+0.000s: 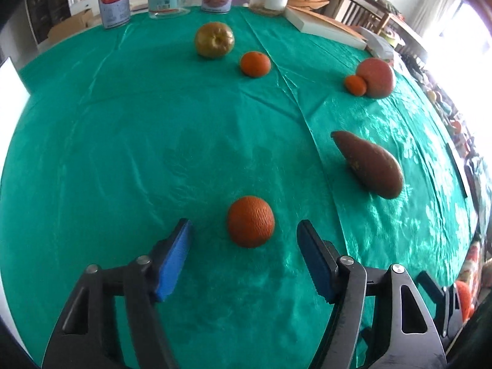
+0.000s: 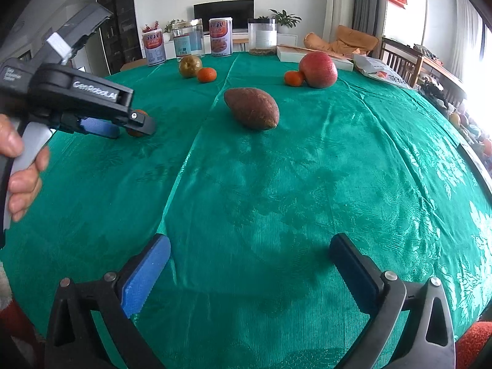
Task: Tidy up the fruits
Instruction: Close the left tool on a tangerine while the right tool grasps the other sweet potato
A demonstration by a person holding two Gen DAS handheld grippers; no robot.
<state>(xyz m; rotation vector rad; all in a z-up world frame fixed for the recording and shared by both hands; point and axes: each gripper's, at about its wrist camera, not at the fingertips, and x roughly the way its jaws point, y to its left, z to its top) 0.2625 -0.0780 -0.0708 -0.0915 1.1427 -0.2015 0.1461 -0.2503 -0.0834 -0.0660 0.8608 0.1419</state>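
Little looks sorted yet: fruits lie scattered around the sweet potato (image 2: 252, 108). The left gripper (image 1: 244, 230), jaws apart, brackets the nearest orange (image 1: 250, 226) untouched; the right gripper (image 2: 249, 249) hangs open, empty.

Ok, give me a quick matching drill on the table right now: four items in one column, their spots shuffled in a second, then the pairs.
Items:
1. large dimpled orange
2. brown sweet potato
3. big red apple
4. greenish-brown pear

Places:
A. touching a small tangerine
B. nearest the row of tins and jars
C. just ahead of the open left gripper
D. alone, by the centre fold of the green cloth

Pairs: 1-C, 2-D, 3-A, 4-B
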